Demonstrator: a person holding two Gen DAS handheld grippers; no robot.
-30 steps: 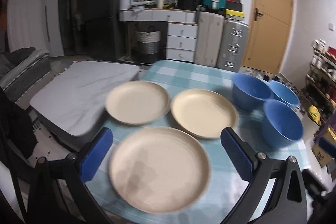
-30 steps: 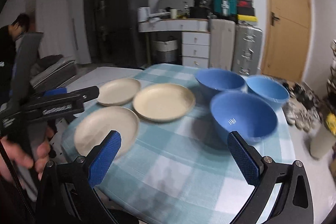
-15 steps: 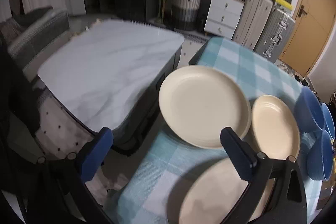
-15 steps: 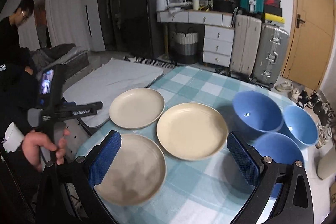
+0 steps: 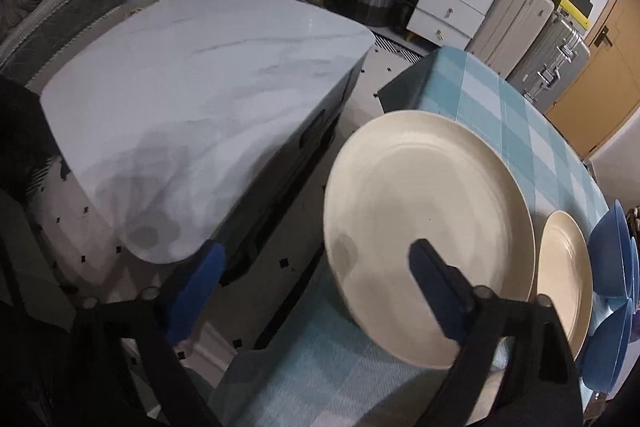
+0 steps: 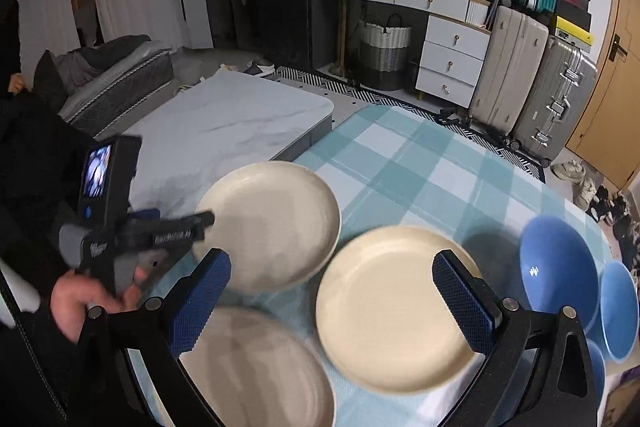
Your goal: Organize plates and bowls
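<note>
Three cream plates lie on the blue checked tablecloth [image 6: 420, 163]: a far-left plate [image 6: 272, 223], a middle plate [image 6: 396, 307] and a near plate [image 6: 256, 367]. Three blue bowls sit at the right: [image 6: 556, 275], [image 6: 618, 311] and one low at the edge [image 6: 596, 367]. My left gripper [image 5: 320, 291] is open at the table's left edge, its right finger over the far-left plate [image 5: 424, 223]. It shows in the right wrist view [image 6: 200, 223] by that plate's left rim. My right gripper [image 6: 332, 303] is open and empty above the plates.
A low marble-topped table [image 5: 200, 79] stands left of the dining table, with a gap between. Drawers [image 6: 452, 63], a basket [image 6: 384, 55] and suitcases [image 6: 508, 67] line the far wall. A door [image 6: 608, 83] is at the right.
My left gripper swung left and moved down to the far-left plate at the table's edge. My right gripper moved closer over the plates and turned left; the bowls slid to the right of its view.
</note>
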